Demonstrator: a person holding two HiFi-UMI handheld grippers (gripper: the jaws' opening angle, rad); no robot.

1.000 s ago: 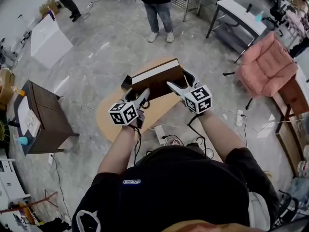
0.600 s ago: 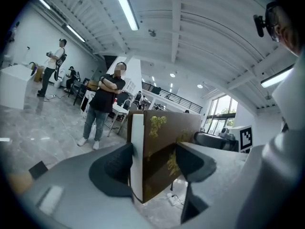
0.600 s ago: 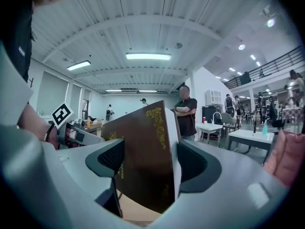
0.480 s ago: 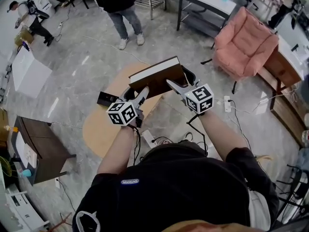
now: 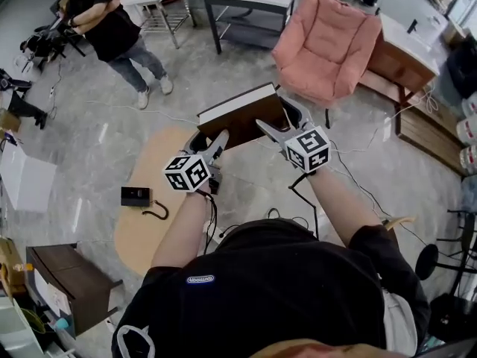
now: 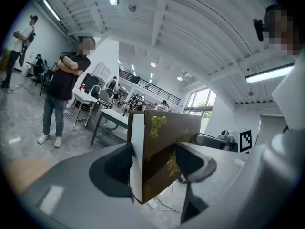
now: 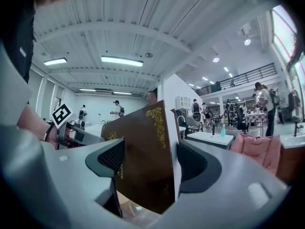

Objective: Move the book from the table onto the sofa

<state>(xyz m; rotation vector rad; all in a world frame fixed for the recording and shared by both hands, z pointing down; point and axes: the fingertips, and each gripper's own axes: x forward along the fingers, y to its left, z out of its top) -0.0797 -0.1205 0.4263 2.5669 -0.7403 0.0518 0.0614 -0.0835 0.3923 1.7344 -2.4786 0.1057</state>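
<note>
A: Book (image 5: pixel 242 118) where?
B: Up off the table (image 5: pixel 149 215). Left gripper (image 5: pixel 211 144) clamps its 7 o'clock corner, right gripper (image 5: pixel 282 125) clamps the 4 o'clock edge.
A: Sofa (image 5: pixel 328 39)?
B: Pink, approx. 1 o'clock of book, prob. not touching.

Readable text: none that I can make out for certain.
Book (image 7: pixel 143 151): a short line of gold lettering runs sideways at 7 o'clock on the brown cover, too small for me to read. The gold scrollwork at 1 o'clock is ornament, not letters.
Left cube (image 5: pixel 188 174): black-and-white square markers, pattern only. It sits at 7 o'clock from the book in the head view.
Right cube (image 5: pixel 308 148): same kind of markers, at 4 o'clock from the book.
Shirt patch (image 5: pixel 203 280): small oval label on my black shirt at 6 o'clock, print too fine to read.
</note>
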